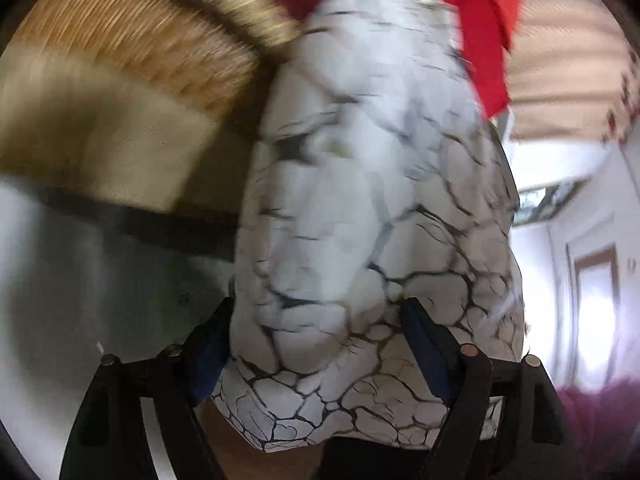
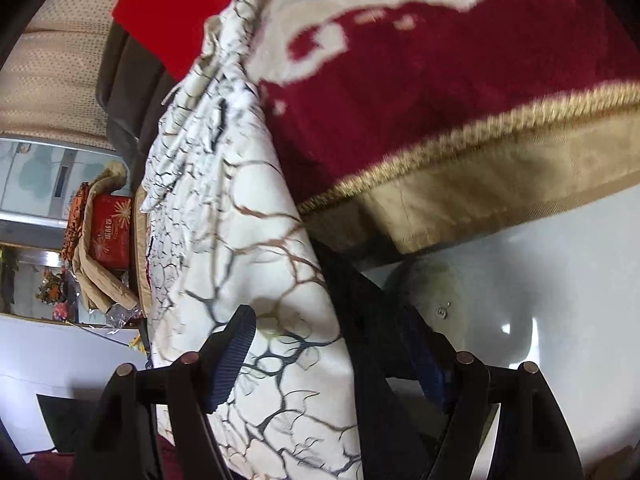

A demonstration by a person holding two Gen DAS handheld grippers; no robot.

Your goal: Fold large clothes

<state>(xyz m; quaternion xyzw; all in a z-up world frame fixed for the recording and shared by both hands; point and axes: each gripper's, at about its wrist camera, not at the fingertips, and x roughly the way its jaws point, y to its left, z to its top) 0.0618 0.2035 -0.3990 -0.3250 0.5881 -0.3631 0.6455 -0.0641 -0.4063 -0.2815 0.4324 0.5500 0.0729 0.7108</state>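
Lengthwise, the white crackle-patterned garment (image 1: 360, 208) is bunched between the left gripper (image 1: 316, 332) pads, running bottom to top of frame (blurred). Likewise it (image 2: 256, 280) is stretched lower centre to upper left, clasped by the right gripper (image 2: 332, 344).

**Any readable text here? Barely**

We only spot lettering in one place: the red box (image 2: 111, 227) at the left edge of the right wrist view has pale characters printed under a starburst design, but they're too small and blurry for us to read. We find no text anywhere in the left wrist view.
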